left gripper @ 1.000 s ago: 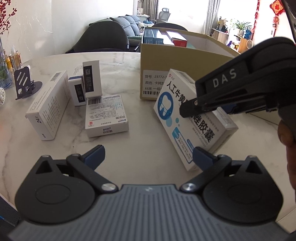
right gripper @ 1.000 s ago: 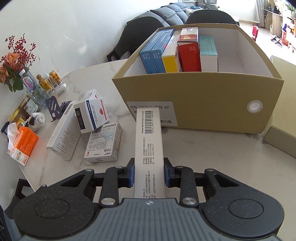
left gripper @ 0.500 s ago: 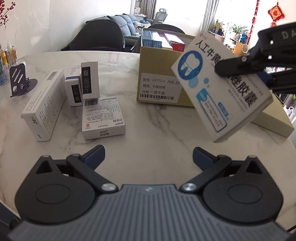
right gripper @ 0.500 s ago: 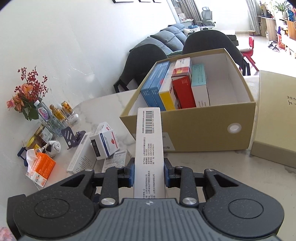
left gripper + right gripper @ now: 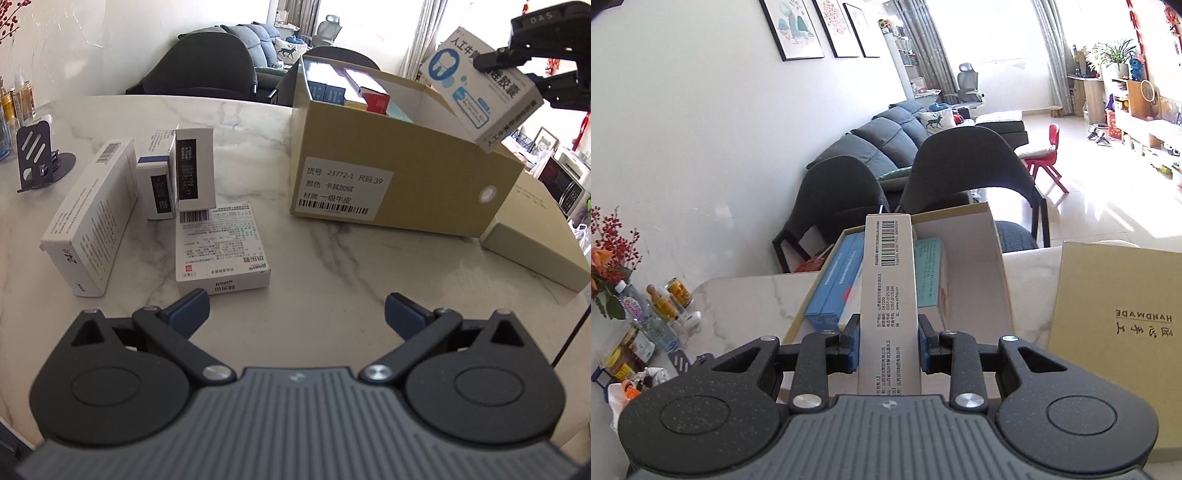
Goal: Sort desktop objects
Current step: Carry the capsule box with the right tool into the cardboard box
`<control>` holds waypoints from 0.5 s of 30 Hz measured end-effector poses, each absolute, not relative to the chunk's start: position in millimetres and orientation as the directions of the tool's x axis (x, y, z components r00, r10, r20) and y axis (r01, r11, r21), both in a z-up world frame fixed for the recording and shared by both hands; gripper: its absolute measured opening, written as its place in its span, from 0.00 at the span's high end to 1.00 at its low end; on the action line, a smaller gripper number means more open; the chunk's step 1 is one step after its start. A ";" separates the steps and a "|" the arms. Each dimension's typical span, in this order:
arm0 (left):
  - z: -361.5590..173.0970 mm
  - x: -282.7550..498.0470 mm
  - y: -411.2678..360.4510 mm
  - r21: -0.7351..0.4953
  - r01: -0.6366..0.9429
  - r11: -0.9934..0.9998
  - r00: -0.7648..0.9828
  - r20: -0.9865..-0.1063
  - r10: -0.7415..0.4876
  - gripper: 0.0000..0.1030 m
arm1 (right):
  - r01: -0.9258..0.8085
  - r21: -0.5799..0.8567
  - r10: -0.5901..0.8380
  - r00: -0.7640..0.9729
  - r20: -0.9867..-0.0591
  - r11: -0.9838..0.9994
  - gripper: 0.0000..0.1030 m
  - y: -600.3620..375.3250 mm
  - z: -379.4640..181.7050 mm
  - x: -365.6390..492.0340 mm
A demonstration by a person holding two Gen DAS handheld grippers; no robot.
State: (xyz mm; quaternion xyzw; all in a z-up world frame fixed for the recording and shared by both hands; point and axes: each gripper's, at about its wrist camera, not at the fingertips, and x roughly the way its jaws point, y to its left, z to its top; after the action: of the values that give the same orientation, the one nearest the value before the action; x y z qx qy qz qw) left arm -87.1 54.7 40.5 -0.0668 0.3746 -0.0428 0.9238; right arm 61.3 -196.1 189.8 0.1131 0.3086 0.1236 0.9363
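Right hand-held gripper (image 5: 888, 348) has the white medicine box (image 5: 889, 299) up over the cardboard box (image 5: 408, 192); left one is idle.

I see the right fingers clamped on the long sides of the medicine box, barcode end pointing far, box tilted in the air above the near right part of the open cardboard box, not touching it. Inside the carton: blue boxes (image 5: 836, 286) on the left, a teal box (image 5: 929, 271) on the right, standing on edge. My left hand-held gripper (image 5: 297, 314) hangs low over the marble worktop (image 5: 325, 266), fingers spread wide with nothing between them. Left of it on the worktop: a flat white box (image 5: 221, 249) just ahead of its left fingertip, a long white box (image 5: 92, 218) and two small upright ones (image 5: 181, 175) behind. Carton lid (image 5: 1115, 336) lies right of the carton.
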 end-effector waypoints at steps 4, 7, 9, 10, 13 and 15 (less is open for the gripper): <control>38.7 -80.9 56.8 -0.162 0.029 0.986 0.709 -0.692 -0.134 0.00 | -0.154 0.279 0.290 0.779 -0.556 0.948 0.69 -196.9 189.1 85.3; 36.9 -77.2 57.3 -0.166 0.031 0.986 0.706 -0.694 -0.139 0.00 | -0.143 0.258 0.267 0.792 -0.550 0.956 0.69 -197.9 192.4 98.5; 36.1 -75.0 57.7 -0.173 0.033 0.984 0.704 -0.695 -0.146 0.00 | -0.129 0.243 0.245 0.799 -0.549 0.962 0.69 -199.0 194.1 109.2; 35.9 -73.9 58.1 -0.176 0.034 0.984 0.703 -0.696 -0.149 0.00 | -0.118 0.228 0.228 0.804 -0.550 0.967 0.69 -199.1 194.4 115.3; 35.5 -71.5 59.1 -0.179 0.038 0.983 0.701 -0.696 -0.154 0.00 | -0.074 0.164 0.155 0.809 -0.566 0.984 0.69 -197.2 189.5 137.8; 35.0 -70.1 59.9 -0.182 0.037 0.983 0.699 -0.698 -0.156 0.00 | -0.052 0.137 0.123 0.803 -0.583 0.989 0.69 -196.5 183.4 152.2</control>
State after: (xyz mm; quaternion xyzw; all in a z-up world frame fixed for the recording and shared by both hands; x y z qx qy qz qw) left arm -70.1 59.9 35.0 -0.0769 0.3846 -0.0525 0.9184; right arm 152.2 -196.5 183.4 0.0574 0.3105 0.0461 0.9477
